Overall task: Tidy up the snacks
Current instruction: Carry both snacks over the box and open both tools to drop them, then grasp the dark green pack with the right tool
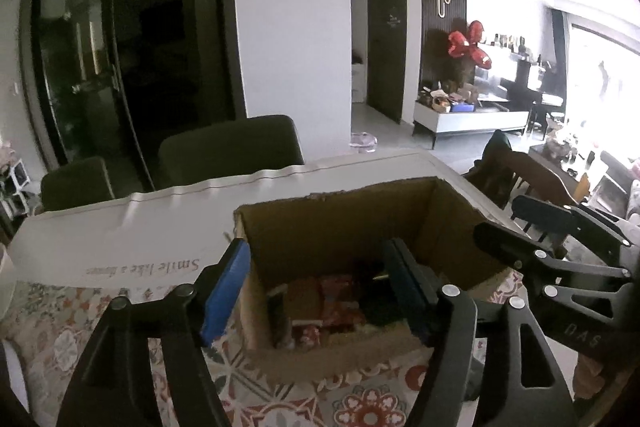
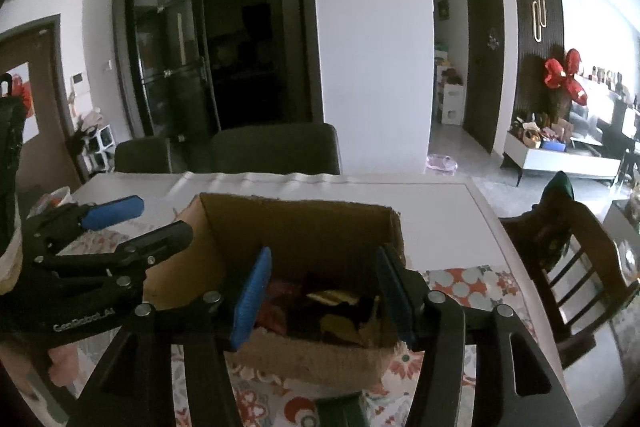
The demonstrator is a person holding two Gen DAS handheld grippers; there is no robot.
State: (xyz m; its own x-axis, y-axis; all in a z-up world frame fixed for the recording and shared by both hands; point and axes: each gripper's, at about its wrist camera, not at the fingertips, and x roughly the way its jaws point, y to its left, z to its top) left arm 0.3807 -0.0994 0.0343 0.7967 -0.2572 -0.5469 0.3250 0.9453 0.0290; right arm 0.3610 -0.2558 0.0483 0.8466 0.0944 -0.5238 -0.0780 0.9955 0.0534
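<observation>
An open cardboard box point(image 1: 340, 223) stands on the patterned tablecloth; it also shows in the right wrist view point(image 2: 296, 227). Inside lie several snack packets, reddish ones point(image 1: 320, 303) and dark and yellow ones point(image 2: 332, 307). My left gripper point(image 1: 316, 287) is open and empty, held above the box's near left side. My right gripper point(image 2: 324, 291) is open and empty, above the box's near edge. The right gripper also shows at the right in the left wrist view point(image 1: 520, 227). The left gripper shows at the left in the right wrist view point(image 2: 148, 223).
The table point(image 2: 440, 211) is white, with a floral cloth point(image 1: 360, 399) on the near part. Dark chairs point(image 1: 232, 147) stand at the far side and a wooden chair point(image 2: 572, 251) at the right. A green thing point(image 2: 340, 407) lies at the near edge.
</observation>
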